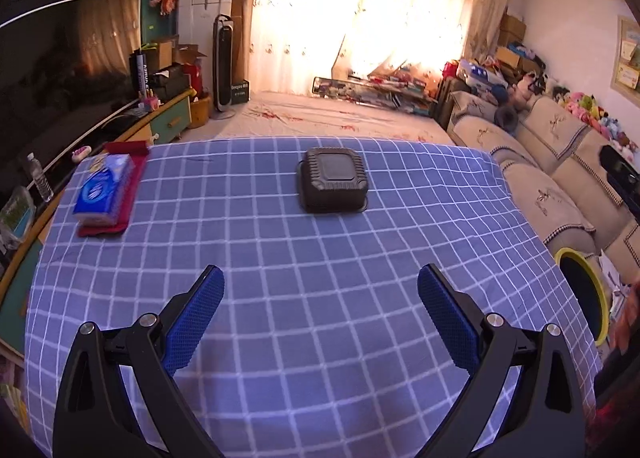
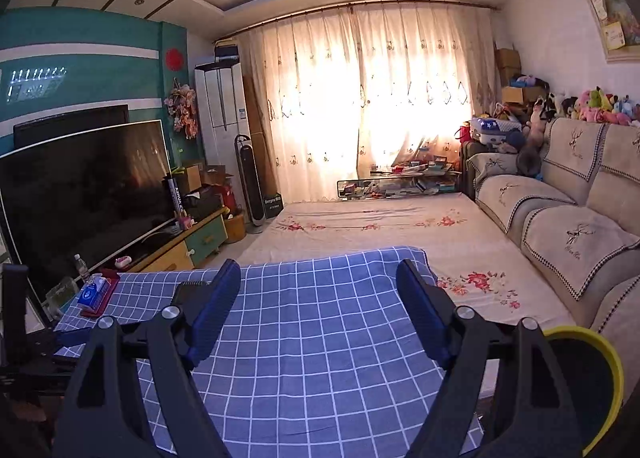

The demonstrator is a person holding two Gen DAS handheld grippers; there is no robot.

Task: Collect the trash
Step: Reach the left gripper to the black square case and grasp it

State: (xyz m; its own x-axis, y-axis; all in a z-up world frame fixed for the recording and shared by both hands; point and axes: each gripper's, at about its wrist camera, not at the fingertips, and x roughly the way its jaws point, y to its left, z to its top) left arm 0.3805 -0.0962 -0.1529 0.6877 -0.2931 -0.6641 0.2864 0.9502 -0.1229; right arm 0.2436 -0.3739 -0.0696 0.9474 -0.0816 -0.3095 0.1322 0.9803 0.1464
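1. Both handheld tools hang over a desk draped in a blue checked cloth. The left gripper has its jaws spread wide with nothing between them, and the right gripper is likewise parted and empty.

2. The yellow-rimmed bin, the likely home for the rubbish, stands just off the desk's right edge, between desk and sofa. Its inside reads only as dark, so what it already holds cannot be told.

3. No loose scrap shows on the cloth. By that reading the collecting looks largely done, or nearly so, though the near edge of the desk lies hidden under the tools.

4. Count on the desk: one black square box with a ribbed lid, near the middle toward the far edge. One blue tissue pack sits at the far left corner, resting on one red cloth.

5. Whether the black box counts as trash is unclear; if it does, it is the single item left to lift and carry to the right-hand bin.
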